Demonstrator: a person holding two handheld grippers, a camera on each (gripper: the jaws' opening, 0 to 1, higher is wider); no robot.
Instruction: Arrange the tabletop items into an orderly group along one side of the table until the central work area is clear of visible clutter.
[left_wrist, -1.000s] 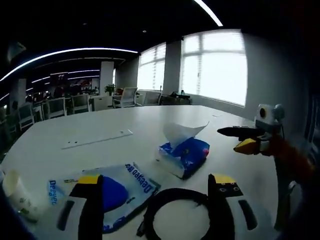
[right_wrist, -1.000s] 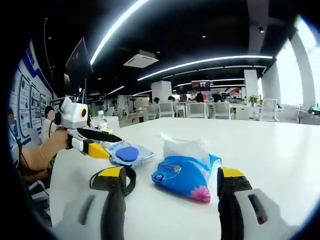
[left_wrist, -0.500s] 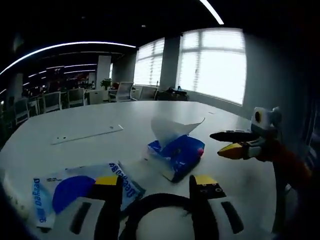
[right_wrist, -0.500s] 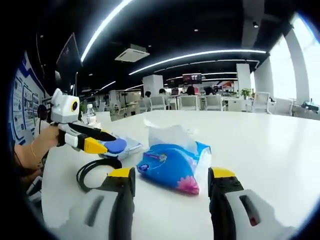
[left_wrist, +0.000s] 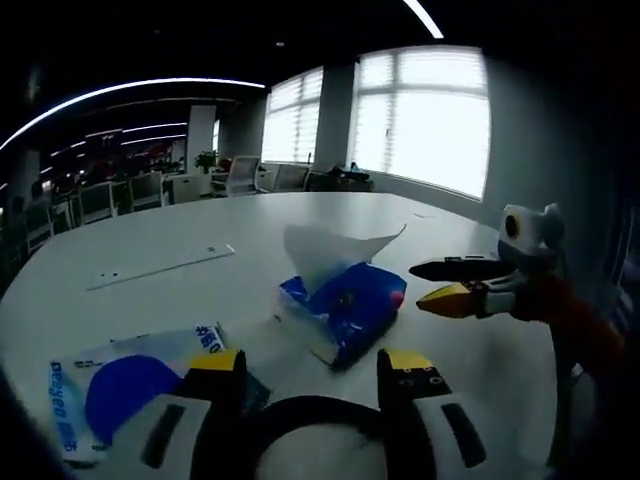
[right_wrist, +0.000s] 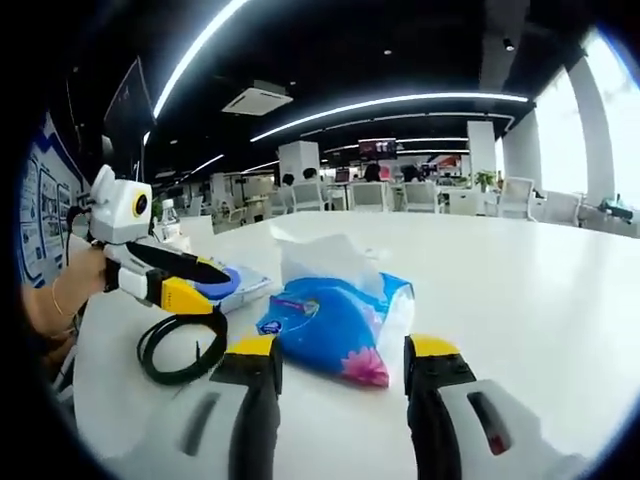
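Nearest to me in the left gripper view, my left gripper (left_wrist: 310, 368) hangs low over the black cable coil (left_wrist: 300, 425), jaws spread moderately and holding nothing. I judge it is lined up this way to take the coil, which lies right between the tips. In the right gripper view the same coil (right_wrist: 182, 345) lies flat on the table (right_wrist: 560, 300), with the left gripper (right_wrist: 190, 285) just above its far side.

My right gripper (right_wrist: 335, 348) is also moderately open and empty, its jaws framing the blue tissue pack (right_wrist: 335, 322); I read that as an approach to grasp, with no contact yet. From the left gripper view the right gripper (left_wrist: 440, 285) comes in from the side, tips just beside the pack (left_wrist: 345, 305).

A little further left lies the flat blue-and-white pouch (left_wrist: 110, 385), touching the coil's edge. Beyond it a long white strip (left_wrist: 160, 267) lies alone, well apart.

All four items sit loosely around the middle, so I judge the grouping has barely begun. Chairs (left_wrist: 100, 198) and windows (left_wrist: 425, 120) stand far behind.
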